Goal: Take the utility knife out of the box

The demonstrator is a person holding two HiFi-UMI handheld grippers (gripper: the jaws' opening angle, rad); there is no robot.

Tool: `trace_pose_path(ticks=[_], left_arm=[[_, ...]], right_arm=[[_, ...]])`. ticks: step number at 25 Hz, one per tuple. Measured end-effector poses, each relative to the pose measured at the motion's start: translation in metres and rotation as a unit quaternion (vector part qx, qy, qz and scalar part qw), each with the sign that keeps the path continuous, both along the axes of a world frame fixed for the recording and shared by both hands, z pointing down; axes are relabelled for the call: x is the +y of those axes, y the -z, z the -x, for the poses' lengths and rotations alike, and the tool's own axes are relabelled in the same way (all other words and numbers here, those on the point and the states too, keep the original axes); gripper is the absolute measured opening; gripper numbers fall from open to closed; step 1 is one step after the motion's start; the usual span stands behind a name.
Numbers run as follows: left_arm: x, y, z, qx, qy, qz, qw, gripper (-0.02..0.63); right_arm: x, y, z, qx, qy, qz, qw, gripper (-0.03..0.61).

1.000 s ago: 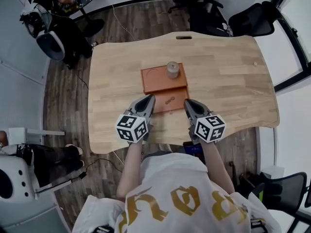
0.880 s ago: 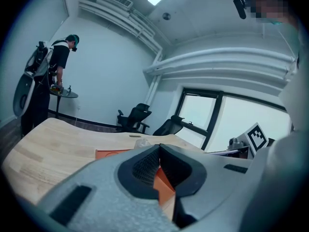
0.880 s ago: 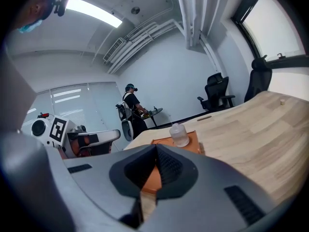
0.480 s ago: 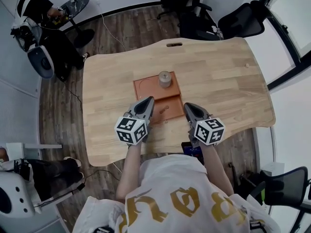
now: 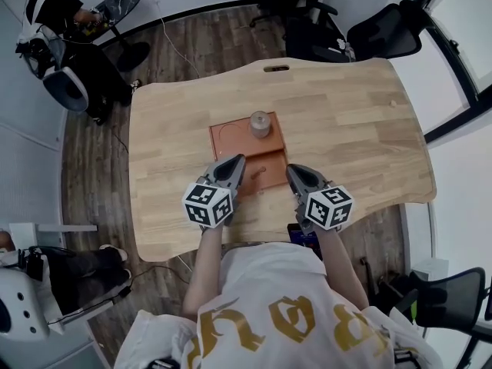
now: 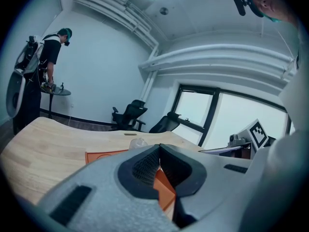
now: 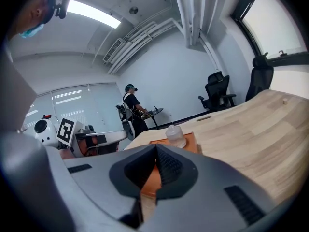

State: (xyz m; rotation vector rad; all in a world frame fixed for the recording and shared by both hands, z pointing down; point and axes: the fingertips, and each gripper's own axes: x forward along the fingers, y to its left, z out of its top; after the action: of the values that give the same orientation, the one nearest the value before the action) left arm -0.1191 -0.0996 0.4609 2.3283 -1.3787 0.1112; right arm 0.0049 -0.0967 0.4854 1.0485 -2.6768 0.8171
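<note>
Office room with dark plank flooring, seen from overhead, with one pale wooden counter filling the middle. Just ahead of both pairs of fingers, one flat orange-brown box in two sections.

Left gripper and right gripper held low at the near edge of the box, one to each side. Fingers of each pressed together, with nothing between them.

One small clear bottle standing upright in the far section, well ahead of the fingers. One small pale piece lying in the near section, between the two pairs of fingers and slightly ahead. Probably the utility knife, though too small to confirm.

Possible trouble, judged from this layout:
- Box, unheld and seemingly light, shoved across the counter by a nudge from shut fingers.
- Bottle toppled by any jolt to the box or by a reach too far forward.
- Knife pushed aside rather than gripped, without first parting the fingers.
- Thin flat piece slipping or swivelling in a shallow pinch.

Counts:
- One counter
- At least three black office chairs around the room
- One other person far off to the left
- One box
- Two grippers
- One bottle
- One small piece in the box
</note>
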Motion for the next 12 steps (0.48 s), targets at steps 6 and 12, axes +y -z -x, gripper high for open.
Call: trace_pose_path(ticks=[6, 12], left_arm=[[0.003, -0.014, 0.007, 0.004, 0.012, 0.025, 0.9996, 0.011], [-0.001, -0.025, 0.008, 0.005, 0.002, 0.039, 0.9992, 0.011]], right_arm=[[-0.002, -0.009, 0.001, 0.004, 0.001, 0.014, 1.000, 0.011], [-0.005, -0.023, 0.003, 0.009, -0.002, 0.031, 0.999, 0.012]])
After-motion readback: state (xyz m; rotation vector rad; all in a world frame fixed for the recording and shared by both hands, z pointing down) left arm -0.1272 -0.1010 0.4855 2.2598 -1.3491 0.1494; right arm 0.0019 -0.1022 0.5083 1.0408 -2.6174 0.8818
